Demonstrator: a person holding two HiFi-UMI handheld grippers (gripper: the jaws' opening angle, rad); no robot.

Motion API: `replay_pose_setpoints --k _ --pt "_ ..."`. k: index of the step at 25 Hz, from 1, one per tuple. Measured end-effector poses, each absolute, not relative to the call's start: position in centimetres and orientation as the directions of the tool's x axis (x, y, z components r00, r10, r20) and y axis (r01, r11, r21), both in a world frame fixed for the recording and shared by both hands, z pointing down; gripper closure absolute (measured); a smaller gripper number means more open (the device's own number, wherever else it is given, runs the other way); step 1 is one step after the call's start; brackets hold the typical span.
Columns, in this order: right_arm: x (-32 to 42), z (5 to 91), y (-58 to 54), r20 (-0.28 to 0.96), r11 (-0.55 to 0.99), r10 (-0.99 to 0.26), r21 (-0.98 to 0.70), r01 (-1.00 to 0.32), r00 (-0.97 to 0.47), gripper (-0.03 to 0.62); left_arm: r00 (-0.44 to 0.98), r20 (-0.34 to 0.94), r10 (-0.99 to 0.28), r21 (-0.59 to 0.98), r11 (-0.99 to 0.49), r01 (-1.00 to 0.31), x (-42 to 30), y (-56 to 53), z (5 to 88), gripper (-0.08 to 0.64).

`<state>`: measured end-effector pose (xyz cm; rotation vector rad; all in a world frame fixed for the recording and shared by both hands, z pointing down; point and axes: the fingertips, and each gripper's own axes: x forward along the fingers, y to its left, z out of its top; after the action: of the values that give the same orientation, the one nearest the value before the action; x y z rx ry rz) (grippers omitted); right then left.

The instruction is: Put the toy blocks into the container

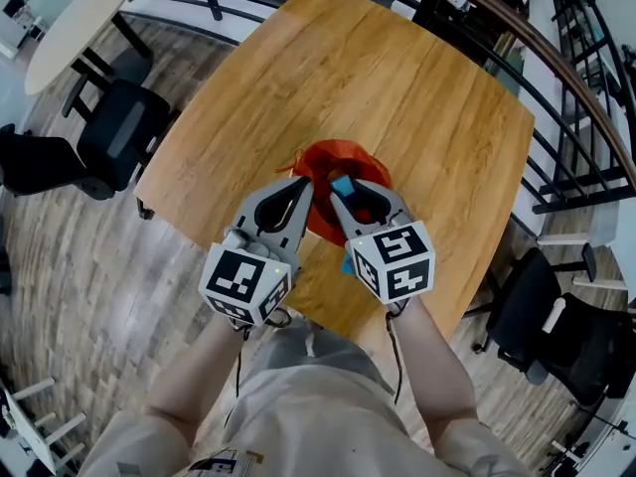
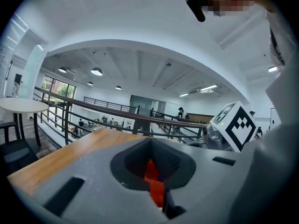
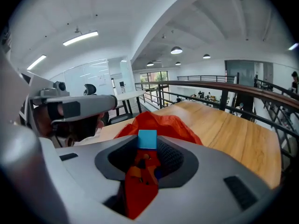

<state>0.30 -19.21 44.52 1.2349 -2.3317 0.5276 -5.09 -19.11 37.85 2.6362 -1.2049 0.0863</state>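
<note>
Now, right gripper [image 3: 147,143]: your jaws clamp a blue toy block [image 3: 147,138] at their tips.
Orange fabric bag [image 1: 330,157]: directly under and just beyond those fingers, so the drop looks straight down.
Left gripper [image 1: 302,183]: jaws narrowed together, tips at the bag's near rim; whether they pinch the fabric is unclear.
Pose: right nose-down, left nearly level.

Wooden table [image 1: 417,87] bears orange container [image 1: 328,159] (crumpled fabric).
</note>
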Motion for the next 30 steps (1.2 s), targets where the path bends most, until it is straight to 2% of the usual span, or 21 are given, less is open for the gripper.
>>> replay_pose_setpoints --k 6,16,30 --pt "-0.1 47.2 -18.6 0.650 0.561 -0.574 -0.131 -0.818 -0.498 0.459 0.659 0.158 -0.735 0.193 -0.632 -0.751 -5.2 -19.5 38.2 0.548" --pt "-1.3 49.0 -18.3 0.742 0.648 -0.451 -0.110 -0.754 -0.495 0.459 0.662 0.162 -0.732 0.202 -0.632 -0.748 -5.7 -20.0 38.8 0.548" --pt "-1.5 48.6 -18.3 0.720 0.655 -0.466 -0.110 -0.747 -0.515 0.457 0.676 0.183 -0.714 0.201 -0.646 -0.737 -5.2 -19.7 39.2 0.548"
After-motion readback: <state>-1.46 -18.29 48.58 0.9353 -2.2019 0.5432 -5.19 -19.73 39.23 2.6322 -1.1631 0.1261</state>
